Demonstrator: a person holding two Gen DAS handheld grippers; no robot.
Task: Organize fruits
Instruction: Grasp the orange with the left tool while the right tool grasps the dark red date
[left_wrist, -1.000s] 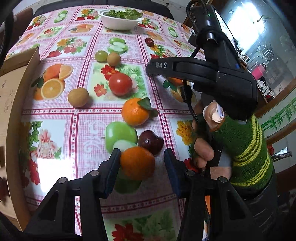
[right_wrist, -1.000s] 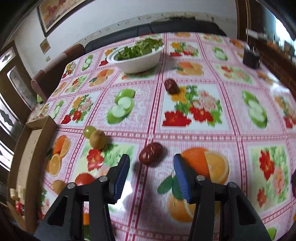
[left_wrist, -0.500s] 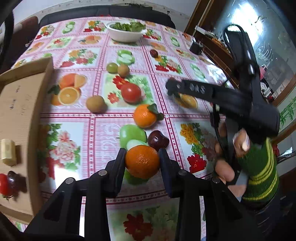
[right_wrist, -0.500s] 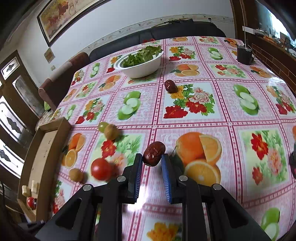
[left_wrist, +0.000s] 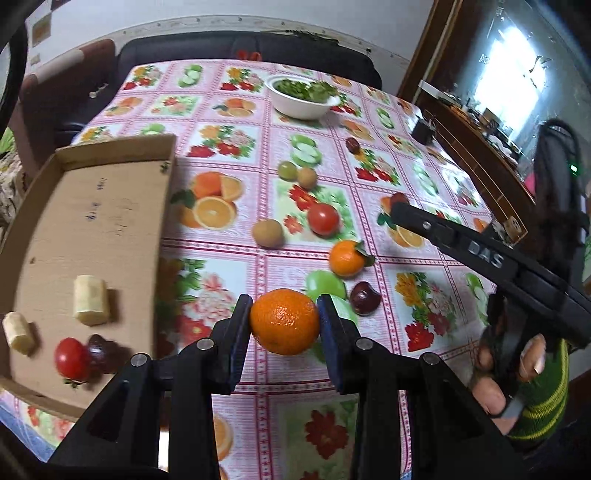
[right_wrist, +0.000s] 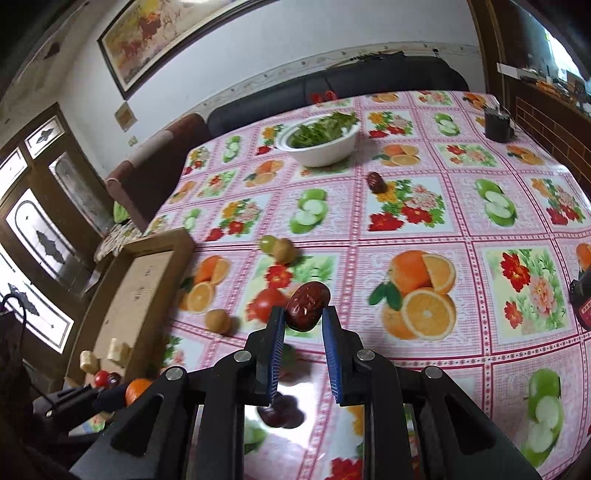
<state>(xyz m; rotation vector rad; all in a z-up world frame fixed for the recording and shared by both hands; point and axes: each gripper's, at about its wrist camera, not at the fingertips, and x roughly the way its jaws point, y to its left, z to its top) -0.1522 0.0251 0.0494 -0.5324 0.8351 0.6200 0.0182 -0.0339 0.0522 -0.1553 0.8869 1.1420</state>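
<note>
**Lifting Fruit Clear of the Table**

Raised since a second ago, the left gripper (left_wrist: 284, 323) clamps an orange (left_wrist: 284, 321) above the tablecloth (left_wrist: 258, 140), beside the cardboard tray (left_wrist: 92, 221). The right gripper (right_wrist: 303, 321), earlier open around it, now pinches a red date (right_wrist: 308, 304) aloft, angled toward the tray.

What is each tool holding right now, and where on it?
Left tool pinches the orange across its sides. Right tool pinches the red date at its lower end.

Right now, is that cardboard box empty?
No. The cardboard box holds two pale chunks, a red tomato and a dark fruit.
</note>
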